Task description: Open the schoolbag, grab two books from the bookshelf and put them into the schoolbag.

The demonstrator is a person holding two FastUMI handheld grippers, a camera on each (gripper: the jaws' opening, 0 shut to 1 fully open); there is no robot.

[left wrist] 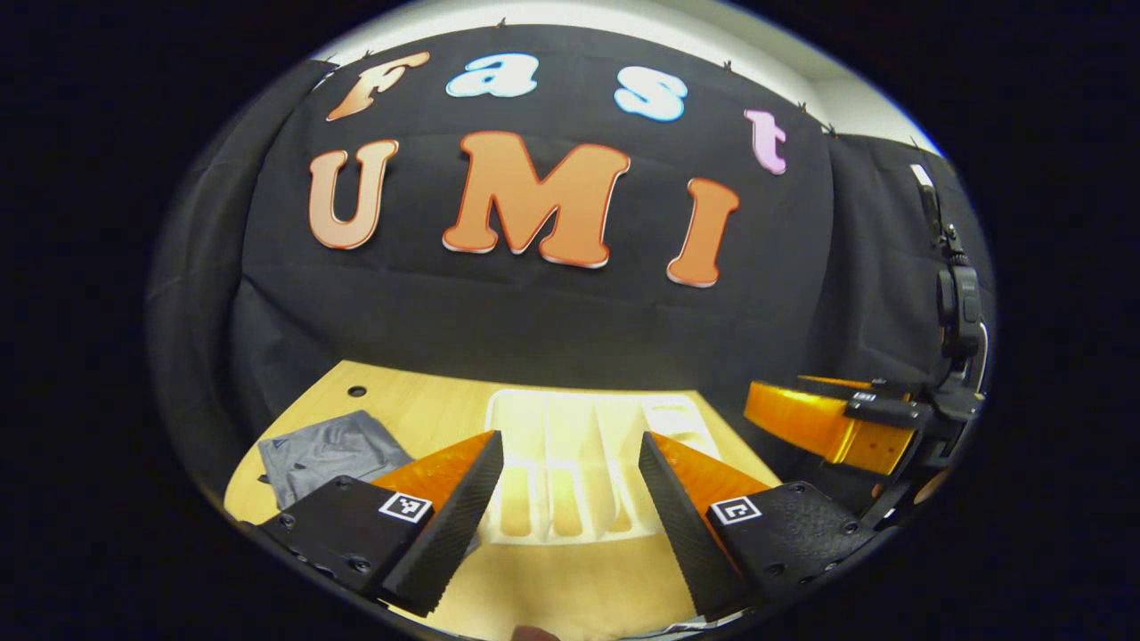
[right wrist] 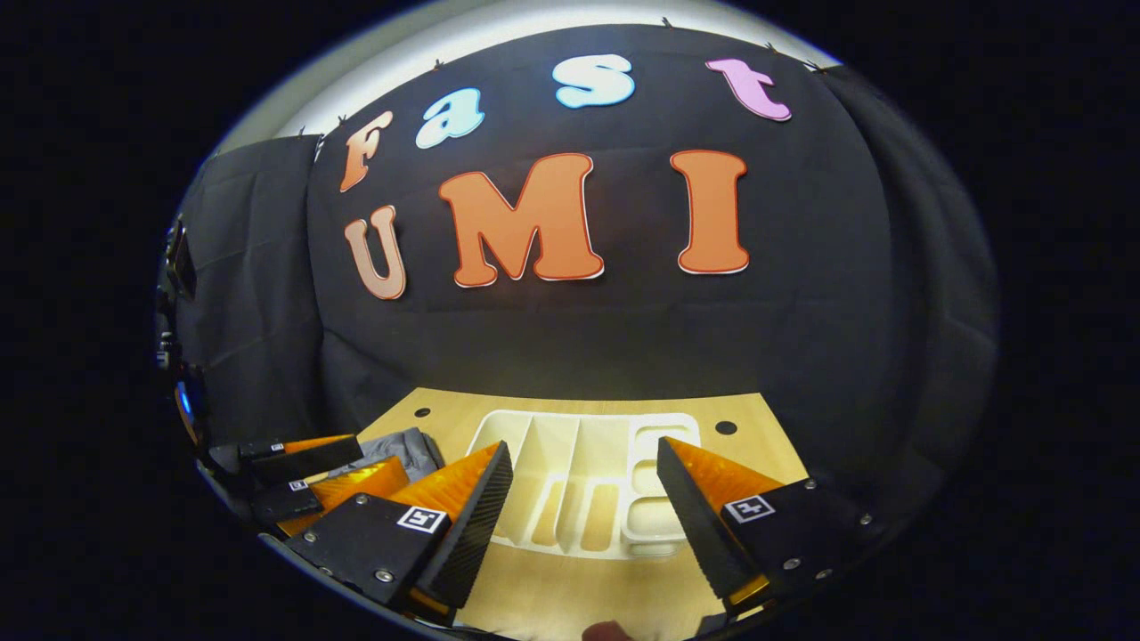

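In the left gripper view we see our left gripper (left wrist: 570, 494) with its fingers spread wide and nothing between them, held above a light wooden tabletop (left wrist: 570, 588). Straight ahead at twelve o'clock a white divided tray (left wrist: 592, 445) lies flat on the wood, with long slots and a few smaller compartments toward its two o'clock corner. At about ten o'clock a grey folded fabric item (left wrist: 329, 458) lies flat on the tabletop; we cannot tell whether it is the schoolbag. At three o'clock the right gripper (left wrist: 828, 423) hangs beside us, off the tabletop's edge.

In the right gripper view the right gripper (right wrist: 583, 499) also stands wide open and empty, pointed at the same tray (right wrist: 579, 472). The grey item (right wrist: 405, 445) lies at ten o'clock, just beside the tray, and the left gripper (right wrist: 329, 467) sits at nine o'clock, partly over it.
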